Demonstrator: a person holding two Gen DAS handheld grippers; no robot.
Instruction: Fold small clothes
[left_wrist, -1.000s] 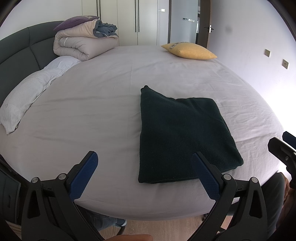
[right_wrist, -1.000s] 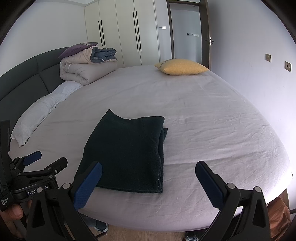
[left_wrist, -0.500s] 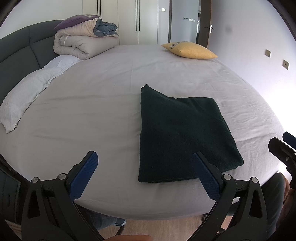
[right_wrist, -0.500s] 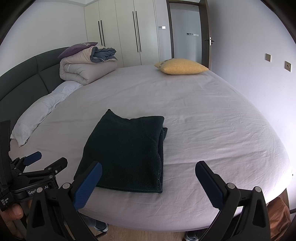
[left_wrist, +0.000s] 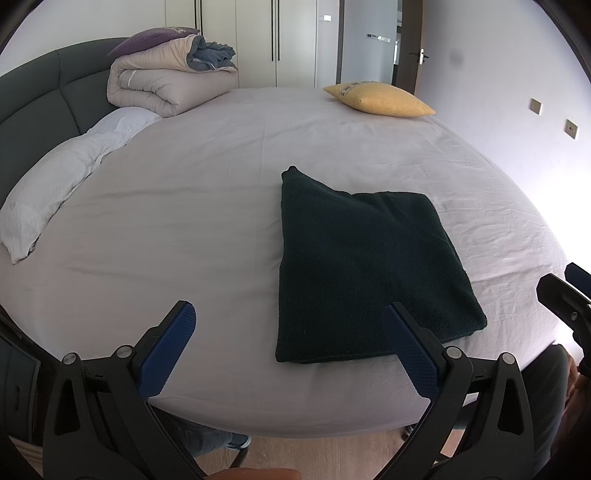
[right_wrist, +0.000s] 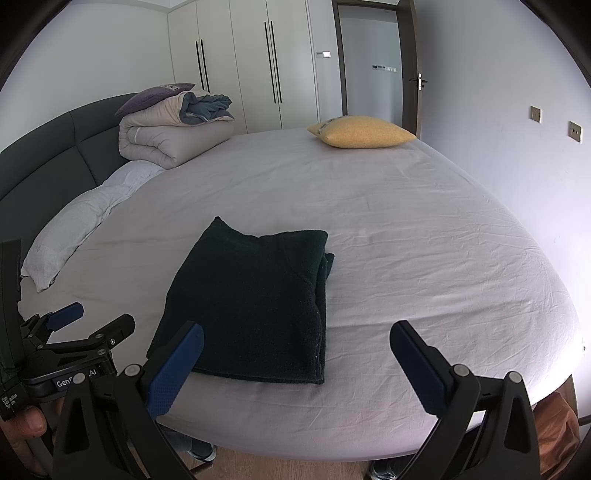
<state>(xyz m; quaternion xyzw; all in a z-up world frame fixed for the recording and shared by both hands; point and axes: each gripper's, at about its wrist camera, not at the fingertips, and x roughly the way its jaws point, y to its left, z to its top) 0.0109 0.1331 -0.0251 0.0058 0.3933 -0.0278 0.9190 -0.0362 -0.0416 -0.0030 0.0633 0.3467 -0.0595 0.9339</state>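
- Dark green garment (left_wrist: 369, 266), one, folded, lies at lower centre on the bed (left_wrist: 207, 221).
- Right view alone shows its stacked layers at the right edge (right_wrist: 325, 273).
- Both grippers, left (left_wrist: 288, 350) and right (right_wrist: 295, 362), spread wide, empty.
- One yellow pillow (right_wrist: 364, 132), upper right.

Folded garment (left_wrist: 365, 266): dark, nubbly terry-like cloth, matt.
Bed sheet (left_wrist: 184, 206): smooth pale cloth, finely creased toward its right edge.
Yellow cushion (right_wrist: 364, 132): coarse woven fabric.
Headboard (right_wrist: 48, 155): matt padded upholstery.
Gripper pads (right_wrist: 175, 371): blue, dimpled rubbery texture, on black matt plastic arms.
Floor (left_wrist: 325, 458): light wood.
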